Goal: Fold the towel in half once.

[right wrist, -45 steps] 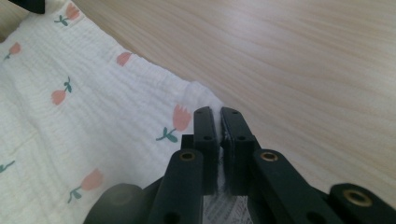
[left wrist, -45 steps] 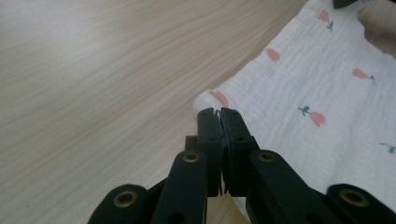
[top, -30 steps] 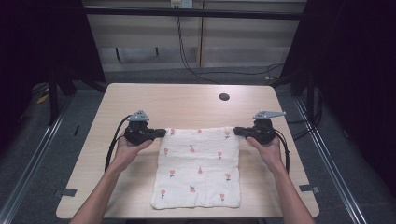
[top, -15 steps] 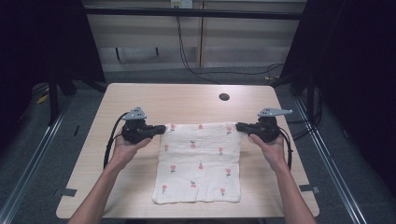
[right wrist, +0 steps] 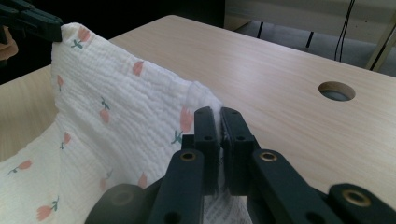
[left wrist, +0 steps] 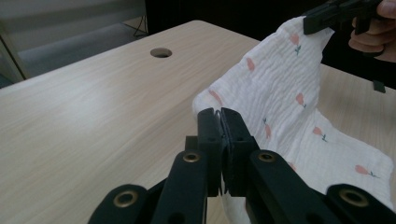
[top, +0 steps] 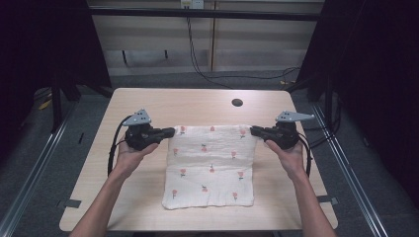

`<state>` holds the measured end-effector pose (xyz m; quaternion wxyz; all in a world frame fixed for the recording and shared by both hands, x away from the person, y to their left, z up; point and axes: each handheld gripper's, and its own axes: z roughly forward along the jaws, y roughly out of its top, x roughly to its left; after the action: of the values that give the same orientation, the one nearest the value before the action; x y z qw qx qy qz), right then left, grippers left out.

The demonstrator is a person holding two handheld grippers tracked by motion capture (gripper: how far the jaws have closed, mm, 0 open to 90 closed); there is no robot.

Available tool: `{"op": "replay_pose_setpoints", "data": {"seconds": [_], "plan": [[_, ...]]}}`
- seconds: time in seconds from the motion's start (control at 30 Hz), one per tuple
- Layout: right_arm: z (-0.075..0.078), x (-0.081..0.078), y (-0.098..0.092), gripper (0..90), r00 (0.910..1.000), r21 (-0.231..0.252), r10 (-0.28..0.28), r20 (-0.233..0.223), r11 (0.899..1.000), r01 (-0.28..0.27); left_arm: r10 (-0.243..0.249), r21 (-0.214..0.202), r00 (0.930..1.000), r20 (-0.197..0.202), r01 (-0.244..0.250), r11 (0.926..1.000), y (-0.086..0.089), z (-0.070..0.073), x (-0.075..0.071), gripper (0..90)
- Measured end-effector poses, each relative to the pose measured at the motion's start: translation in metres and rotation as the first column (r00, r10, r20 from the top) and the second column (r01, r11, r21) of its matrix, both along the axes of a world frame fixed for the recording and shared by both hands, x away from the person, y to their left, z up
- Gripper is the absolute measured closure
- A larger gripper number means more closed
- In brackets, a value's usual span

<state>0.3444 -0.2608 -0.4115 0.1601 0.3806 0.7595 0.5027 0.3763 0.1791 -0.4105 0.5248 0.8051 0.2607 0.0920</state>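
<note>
Across the middle of the high view, a white cloth [top: 211, 165] printed with small pink flowers lies on the pale wooden table [top: 148, 106], its near part flat and its far edge raised between two claws. At the cloth's upper left corner the left claw [top: 169, 132] is pinched tight on the fabric; its own view shows the two black jaws pressed together with a fold of cloth between them. At the upper right corner the right claw [top: 255, 131] is likewise clamped on the cloth, jaws together on the hem in its own view. Each hand wraps its tool from below, the left hand [top: 129, 153] and the right hand [top: 286, 153] resting low toward the frame's bottom. Toward the upper right of the table sits a round cable hole [top: 237, 102]. The cloth looks light, thin and crinkled, quite limp: it sags between the two holds and would drape or bunch wherever unsupported. It is not fragile or slippery by the look of its weave, and corners seem the best places to hold it, as they keep an edge taut.
</note>
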Motion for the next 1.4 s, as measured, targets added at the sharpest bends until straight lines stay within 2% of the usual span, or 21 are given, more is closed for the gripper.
{"op": "replay_pose_setpoints", "data": {"seconds": [0.13, 0.23, 0.27, 0.3, 0.4, 0.5, 0.53, 0.57, 0.7, 0.83, 0.9, 0.93, 0.97, 1.0, 1.07, 1.13, 1.2, 1.23, 1.33, 1.4], "plan": [[-0.003, 0.001, 0.002, 86.2, 0.9999, -0.003, 0.008, -0.011, 1.000, -0.008, 0.008, 0.012, 0.9998, -0.016, -0.008, 0.9999, 0.002, -0.006, 0.002, 87.8], [-0.003, -0.003, 0.003, 86.2, 0.9999, 0.008, 0.009, -0.014, 1.000, -0.009, 0.016, 0.002, 0.9995, -0.028, -0.016, 0.9999, 0.004, -0.007, -0.001, 87.8], [-0.003, -0.003, 0.003, 86.2, 0.9999, 0.008, 0.009, -0.014, 1.000, -0.009, 0.016, 0.002, 0.9995, -0.028, -0.016, 0.9999, 0.004, -0.007, -0.001, 87.8], [-0.001, -0.007, 0.003, 86.2, 0.9998, 0.006, 0.015, -0.015, 1.000, -0.015, 0.010, 0.020, 0.9997, -0.023, -0.009, 0.9998, 0.004, -0.007, -0.005, 87.8], [0.001, -0.013, 0.002, 86.2, 0.9997, 0.009, 0.021, -0.016, 1.000, -0.021, 0.008, 0.019, 0.9996, -0.027, -0.008, 0.9998, 0.004, -0.007, -0.008, 87.8], [0.001, -0.017, 0.002, 86.2, 0.9996, 0.005, 0.024, -0.017, 1.000, -0.024, 0.012, 0.037, 0.9998, -0.018, -0.011, 0.9992, 0.003, -0.009, -0.013, 87.8], [0.001, -0.019, 0.002, 86.2, 0.9995, 0.004, 0.024, -0.019, 1.000, -0.024, 0.003, 0.042, 0.9998, -0.017, -0.002, 0.9991, 0.003, -0.010, -0.015, 87.8], [-0.001, -0.023, 0.002, 86.1, 0.9992, -0.001, 0.030, -0.025, 1.000, -0.030, 0.002, 0.063, 0.9999, -0.014, -0.001, 0.9980, 0.002, -0.011, -0.018, 87.8], [-0.006, -0.032, 0.001, 86.2, 0.9983, -0.031, 0.040, -0.042, 0.999, -0.041, -0.016, 0.071, 0.9998, -0.013, 0.017, 0.9973, 0.004, -0.012, -0.024, 87.8], [-0.006, -0.039, -0.003, 86.1, 0.9980, -0.017, 0.044, -0.044, 0.999, -0.045, -0.034, 0.066, 0.9992, -0.022, 0.035, 0.9972, 0.006, -0.013, -0.030, 87.8], [-0.006, -0.041, -0.004, 86.1, 0.9980, -0.023, 0.047, -0.043, 0.999, -0.048, -0.041, 0.076, 0.9990, -0.019, 0.042, 0.9962, 0.006, -0.013, -0.032, 87.8], [-0.006, -0.043, -0.003, 86.1, 0.9977, -0.026, 0.051, -0.044, 0.998, -0.052, -0.046, 0.086, 0.9988, -0.018, 0.047, 0.9952, 0.005, -0.013, -0.034, 87.8], [-0.006, -0.047, -0.002, 86.1, 0.9972, -0.028, 0.061, -0.044, 0.998, -0.062, -0.046, 0.104, 0.9989, 0.006, 0.045, 0.9936, 0.004, -0.013, -0.040, 87.8], [-0.006, -0.047, -0.002, 86.1, 0.9972, -0.028, 0.061, -0.044, 0.998, -0.062, -0.046, 0.104, 0.9989, 0.006, 0.045, 0.9936, 0.004, -0.013, -0.040, 87.9], [-0.007, -0.053, 0.001, 86.1, 0.9961, -0.041, 0.073, -0.048, 0.996, -0.075, -0.083, 0.135, 0.9964, 0.017, 0.080, 0.9876, 0.002, -0.011, -0.051, 87.8], [-0.005, -0.056, 0.002, 86.1, 0.9951, -0.026, 0.089, -0.045, 0.996, -0.090, -0.096, 0.131, 0.9954, 0.004, 0.094, 0.9869, 0.003, -0.011, -0.053, 87.8], [-0.005, -0.060, 0.004, 86.1, 0.9937, -0.033, 0.103, -0.046, 0.994, -0.104, -0.095, 0.133, 0.9955, -0.001, 0.094, 0.9867, 0.005, -0.012, -0.054, 87.8], [-0.006, -0.062, 0.005, 86.1, 0.9928, -0.032, 0.109, -0.050, 0.993, -0.110, -0.100, 0.119, 0.9949, -0.013, 0.100, 0.9878, 0.006, -0.014, -0.054, 87.8], [-0.011, -0.068, 0.008, 86.0, 0.9898, -0.044, 0.127, -0.065, 0.991, -0.130, -0.099, 0.114, 0.9945, -0.036, 0.102, 0.9883, 0.008, -0.022, -0.056, 87.8], [-0.014, -0.072, 0.009, 86.0, 0.9881, -0.053, 0.134, -0.076, 0.989, -0.138, -0.102, 0.127, 0.9939, -0.043, 0.107, 0.9862, 0.009, -0.027, -0.060, 87.8]]}}
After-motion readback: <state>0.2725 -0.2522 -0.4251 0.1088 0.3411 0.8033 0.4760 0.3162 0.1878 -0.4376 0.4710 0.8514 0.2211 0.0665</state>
